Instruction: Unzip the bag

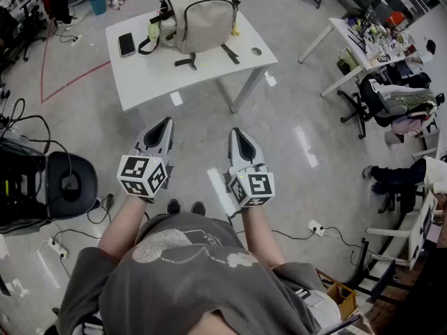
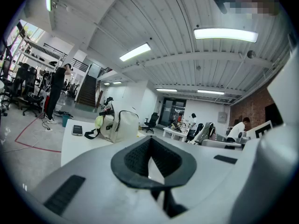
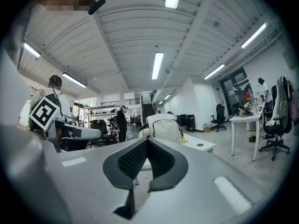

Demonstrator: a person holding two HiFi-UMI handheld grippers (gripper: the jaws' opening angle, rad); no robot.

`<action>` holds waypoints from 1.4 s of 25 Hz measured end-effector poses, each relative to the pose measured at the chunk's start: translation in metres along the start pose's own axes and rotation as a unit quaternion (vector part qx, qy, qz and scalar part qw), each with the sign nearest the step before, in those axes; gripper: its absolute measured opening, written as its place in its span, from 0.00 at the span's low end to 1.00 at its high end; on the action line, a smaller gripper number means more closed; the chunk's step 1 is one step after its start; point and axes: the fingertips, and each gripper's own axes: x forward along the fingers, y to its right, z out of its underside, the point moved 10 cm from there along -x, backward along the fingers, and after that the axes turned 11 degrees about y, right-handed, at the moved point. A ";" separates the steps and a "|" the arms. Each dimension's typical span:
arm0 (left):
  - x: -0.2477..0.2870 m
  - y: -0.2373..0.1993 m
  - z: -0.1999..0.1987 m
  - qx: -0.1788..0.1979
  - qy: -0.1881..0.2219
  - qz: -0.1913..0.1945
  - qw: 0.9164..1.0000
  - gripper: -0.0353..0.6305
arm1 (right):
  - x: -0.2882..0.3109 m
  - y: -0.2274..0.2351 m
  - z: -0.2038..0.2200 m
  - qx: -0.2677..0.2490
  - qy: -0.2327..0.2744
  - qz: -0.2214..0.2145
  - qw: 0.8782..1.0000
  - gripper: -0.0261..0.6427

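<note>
A cream backpack (image 1: pixel 200 12) with dark zips and straps stands upright on a white table (image 1: pixel 157 68) at the far end of the head view. It also shows as the backpack (image 2: pixel 119 126) in the left gripper view and the backpack (image 3: pixel 164 127) in the right gripper view, some way ahead. My left gripper (image 1: pixel 166 124) and right gripper (image 1: pixel 238 132) hover side by side over the floor, well short of the table. Both are shut with nothing between the jaws.
A black phone (image 1: pixel 126 44) lies on the table left of the backpack. A black chair (image 1: pixel 70 184) and cables sit at the left. Another white desk (image 1: pixel 363 51) and chairs with clothes (image 1: pixel 394 103) stand at the right. A person (image 2: pixel 57 92) stands far off.
</note>
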 end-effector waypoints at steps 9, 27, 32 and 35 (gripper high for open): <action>0.005 -0.006 0.003 -0.005 -0.004 0.001 1.000 0.06 | 0.007 -0.002 0.002 -0.004 0.000 0.001 1.000 0.04; 0.023 0.033 0.021 -0.007 0.023 -0.005 1.000 0.06 | -0.024 0.047 -0.002 0.001 0.015 0.016 1.000 0.04; 0.035 0.045 0.031 0.007 0.023 -0.016 1.000 0.06 | -0.032 0.078 0.002 0.005 0.020 0.027 0.999 0.04; 0.044 0.046 0.034 0.007 0.020 -0.021 1.000 0.06 | -0.031 0.088 0.005 0.007 0.014 0.030 0.999 0.04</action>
